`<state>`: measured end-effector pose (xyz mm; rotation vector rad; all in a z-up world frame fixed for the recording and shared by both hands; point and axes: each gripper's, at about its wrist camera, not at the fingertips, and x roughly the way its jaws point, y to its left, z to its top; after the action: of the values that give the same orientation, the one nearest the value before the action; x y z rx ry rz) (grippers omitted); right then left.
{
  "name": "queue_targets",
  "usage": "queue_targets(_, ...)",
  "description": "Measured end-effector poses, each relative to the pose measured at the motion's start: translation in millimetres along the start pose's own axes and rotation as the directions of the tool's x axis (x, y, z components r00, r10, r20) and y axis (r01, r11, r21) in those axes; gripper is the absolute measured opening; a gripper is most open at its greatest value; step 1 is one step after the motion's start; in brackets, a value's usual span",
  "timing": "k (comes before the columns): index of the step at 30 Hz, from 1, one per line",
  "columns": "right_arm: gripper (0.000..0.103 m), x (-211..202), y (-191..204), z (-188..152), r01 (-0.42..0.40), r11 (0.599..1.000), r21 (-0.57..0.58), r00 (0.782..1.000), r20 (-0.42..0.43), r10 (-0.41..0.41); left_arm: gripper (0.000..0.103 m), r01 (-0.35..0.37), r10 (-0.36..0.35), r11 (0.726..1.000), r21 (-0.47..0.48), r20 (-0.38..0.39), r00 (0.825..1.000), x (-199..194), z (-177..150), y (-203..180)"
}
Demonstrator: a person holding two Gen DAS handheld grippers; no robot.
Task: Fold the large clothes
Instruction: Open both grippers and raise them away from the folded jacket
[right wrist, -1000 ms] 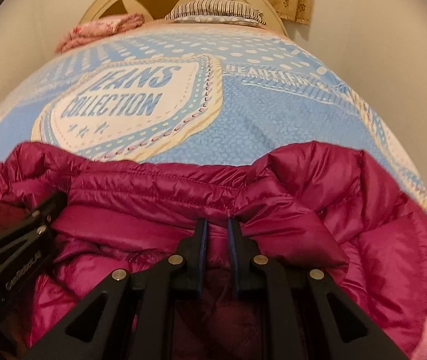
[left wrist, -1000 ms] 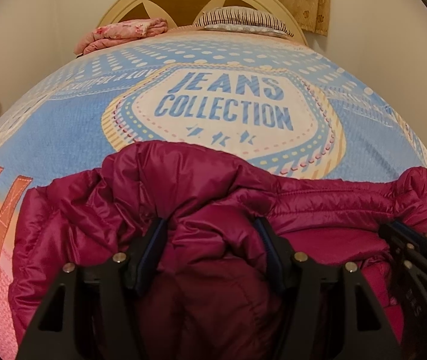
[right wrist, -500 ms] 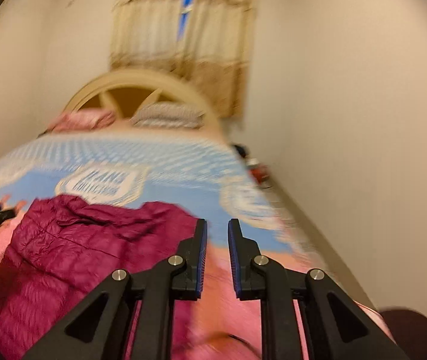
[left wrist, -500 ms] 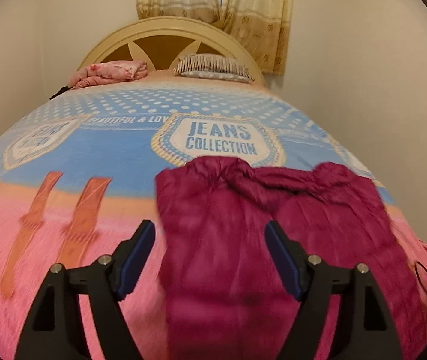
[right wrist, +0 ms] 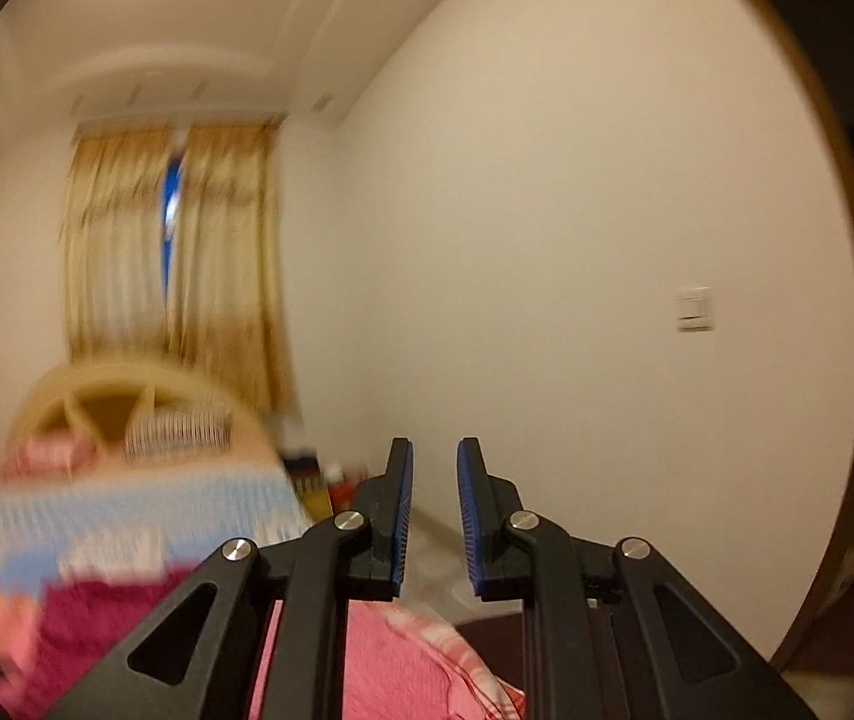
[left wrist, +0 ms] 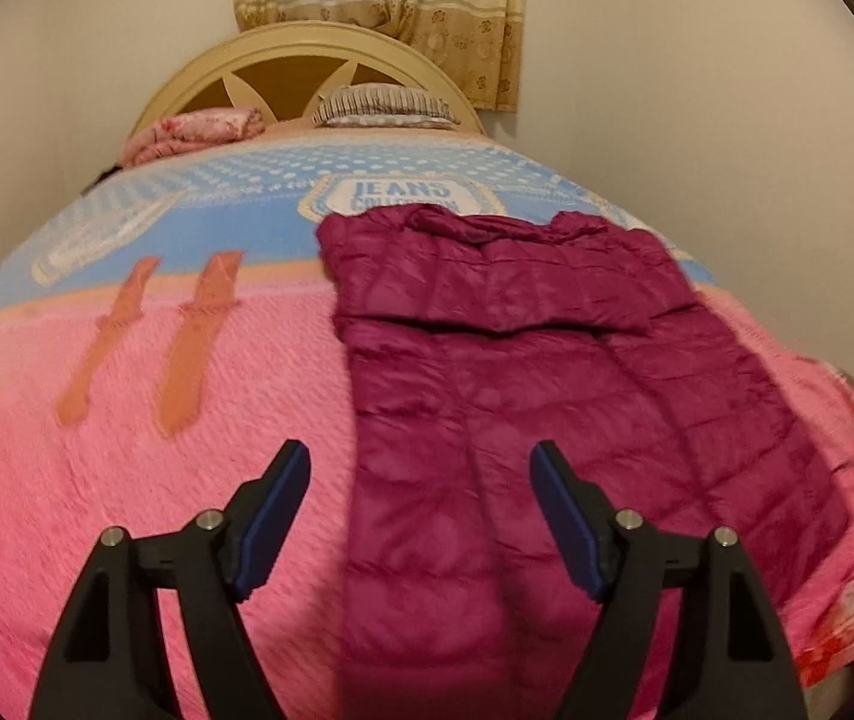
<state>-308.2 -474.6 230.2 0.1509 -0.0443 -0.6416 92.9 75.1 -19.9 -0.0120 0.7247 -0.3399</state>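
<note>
A magenta quilted jacket [left wrist: 535,372] lies folded lengthwise on the pink and blue bedspread [left wrist: 145,480], its top part doubled over near the "JEANS" print. My left gripper [left wrist: 421,468] is open and empty, held above the jacket's near left part. My right gripper [right wrist: 433,468] is lifted away and points at the wall beside the bed. Its jaws stand a narrow gap apart with nothing between them. A blurred strip of the jacket [right wrist: 97,606] shows at the lower left of the right wrist view.
A cream headboard [left wrist: 301,60], a striped pillow [left wrist: 385,105] and a folded pink floral blanket [left wrist: 193,132] lie at the bed's far end. Curtains [left wrist: 379,6] hang behind. A white wall [right wrist: 577,240] with a light switch [right wrist: 694,309] runs along the bed's right side.
Both grippers let go of the jacket and drew back from it. The left one now stands open over the flat jacket. The right one swung up and right toward the wall.
</note>
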Motion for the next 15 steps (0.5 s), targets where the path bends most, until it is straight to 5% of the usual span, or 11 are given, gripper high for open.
queue_targets(2, 0.034, -29, -18, 18, -0.061, 0.994, 0.091, 0.996, 0.072, 0.055, 0.078, 0.032, -0.032, 0.999, -0.001, 0.019, 0.999, -15, -1, -9)
queue_targets(3, 0.053, -39, -24, 23, -0.102, 0.987, 0.122, 0.991, 0.097, 0.090, 0.078, 0.043, -0.043, 0.999, 0.006, 0.038, 0.998, -25, 1, -12)
queue_targets(4, 0.071, -52, -30, 29, -0.193, 0.968, 0.161, 0.976, 0.134, 0.173, 0.078, 0.054, -0.055, 0.998, 0.016, 0.063, 0.997, -38, 3, -15)
queue_targets(5, 0.077, -65, -35, 34, -0.301, 0.934, 0.191, 0.947, 0.173, 0.270, 0.078, 0.060, -0.062, 0.998, 0.023, 0.084, 0.995, -49, 4, -17)
queue_targets(12, 0.079, -122, -47, 81, -0.582, 0.771, 0.257, 0.812, 0.225, 0.538, 0.080, 0.062, -0.055, 0.997, -0.048, 0.135, 0.989, -121, 19, 2)
queue_targets(15, 0.081, -131, -40, 95, -0.555, 0.802, 0.221, 0.832, 0.132, 0.539, 0.090, 0.029, -0.026, 0.999, -0.026, 0.104, 0.994, -129, 10, 6)
